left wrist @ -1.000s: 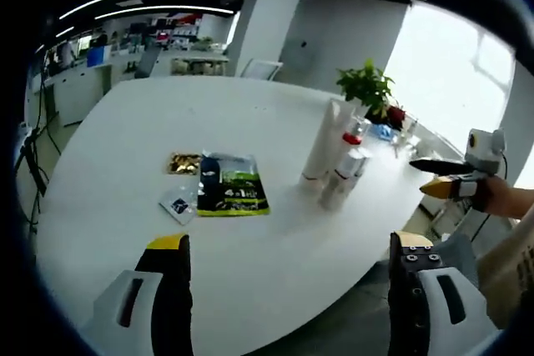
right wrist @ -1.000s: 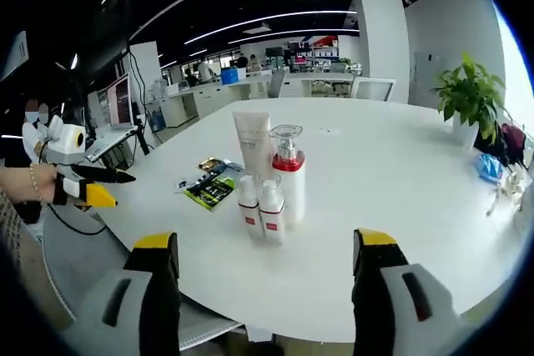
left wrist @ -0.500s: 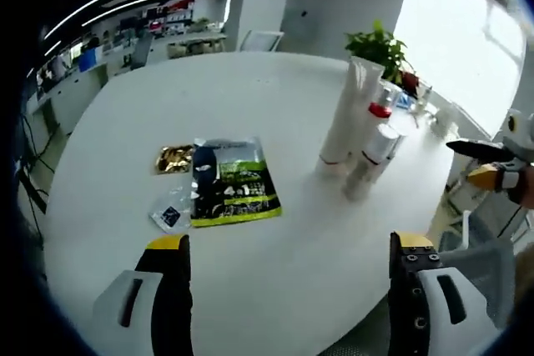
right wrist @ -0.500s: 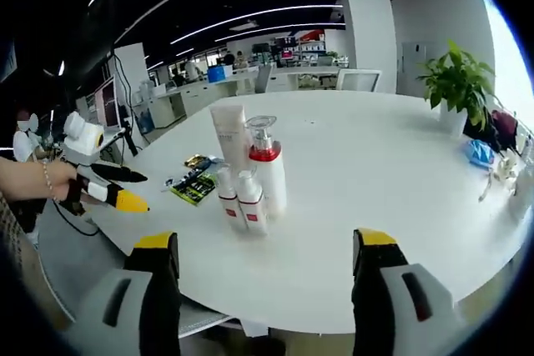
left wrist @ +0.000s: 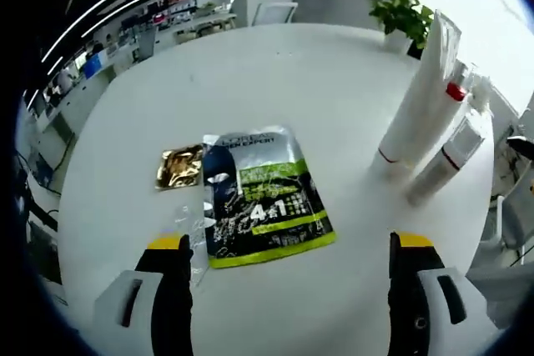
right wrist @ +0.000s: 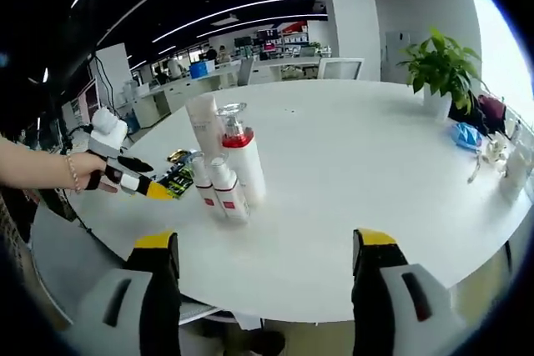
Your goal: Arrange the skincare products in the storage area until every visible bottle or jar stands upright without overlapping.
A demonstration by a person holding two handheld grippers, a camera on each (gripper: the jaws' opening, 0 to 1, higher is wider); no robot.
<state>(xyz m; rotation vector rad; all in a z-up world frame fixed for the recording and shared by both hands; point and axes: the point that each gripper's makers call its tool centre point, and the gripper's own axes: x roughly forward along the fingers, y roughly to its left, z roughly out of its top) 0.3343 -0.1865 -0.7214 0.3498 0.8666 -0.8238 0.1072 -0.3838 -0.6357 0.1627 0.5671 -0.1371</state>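
A tall white tube [left wrist: 417, 97] stands upright on the round white table [left wrist: 275, 64], with a red-collared pump bottle [left wrist: 457, 93] and a small white bottle [left wrist: 444, 160] close beside it. In the right gripper view the same group shows as the tube [right wrist: 203, 122], the pump bottle [right wrist: 239, 156] and two small red-labelled bottles [right wrist: 221, 188], all upright. A green and black sachet [left wrist: 263, 198] lies flat with a gold sachet [left wrist: 181, 167] and a clear packet [left wrist: 193, 227] beside it. My left gripper [left wrist: 288, 256] is open just short of the green sachet. My right gripper [right wrist: 260, 249] is open, short of the bottles.
A potted plant [right wrist: 442, 68] stands at the far edge of the table, with small blue and glass items [right wrist: 467, 135] near it. A person's hand [right wrist: 71, 171] holds the left gripper at the table's left rim. Desks and chairs fill the office behind.
The left gripper has moved in over the table toward the green sachet, which now looms larger. The right gripper's view has drifted slightly; the bottles have not moved.
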